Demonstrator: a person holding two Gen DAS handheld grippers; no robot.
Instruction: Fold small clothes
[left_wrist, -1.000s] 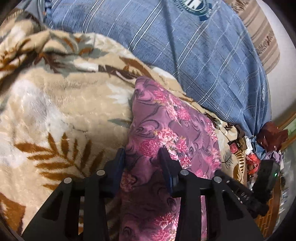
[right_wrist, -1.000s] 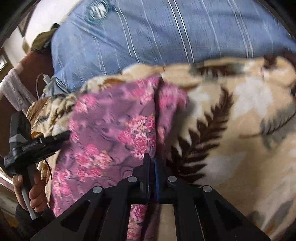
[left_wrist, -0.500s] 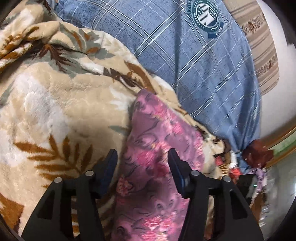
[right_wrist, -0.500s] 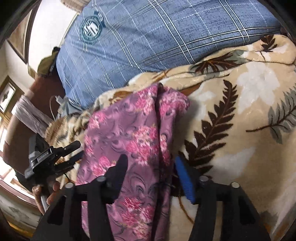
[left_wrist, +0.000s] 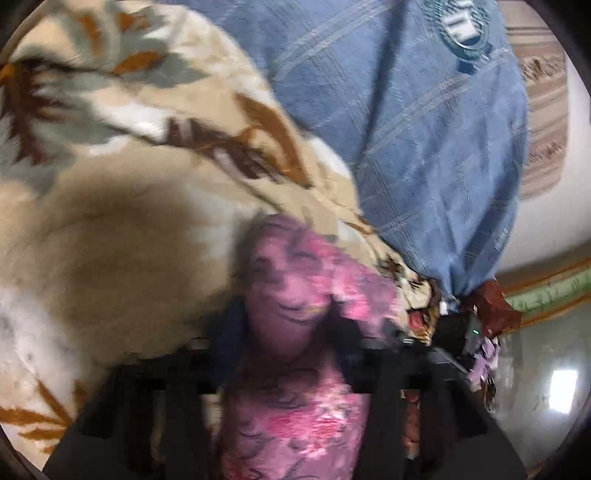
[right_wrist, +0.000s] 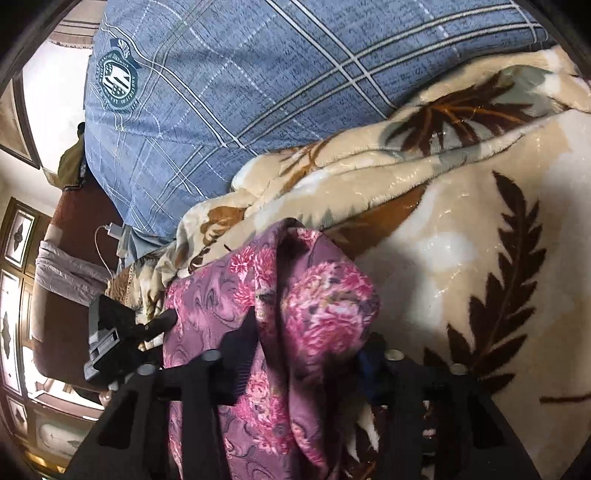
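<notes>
Two hand-held grippers straddle a purple floral garment (right_wrist: 295, 314) lying on a leaf-print blanket (right_wrist: 480, 266) — its long axis runs away from both cameras toward a blue plaid pillow (right_wrist: 258, 92). The right gripper (right_wrist: 306, 347) has just been closing, its jaws part-spread around a raised fold at the garment's right edge; whether the pads press yet cannot be told. The left gripper (left_wrist: 288, 332), blurred, has likewise been closing, with the cloth's left edge bunched between its fingers, the grip equally unclear. Each hand sits at its own side, the far end straight ahead. A folded-over blanket ridge and the pillow crowd that end — likely the only obstacles to carrying the cloth forward.
</notes>
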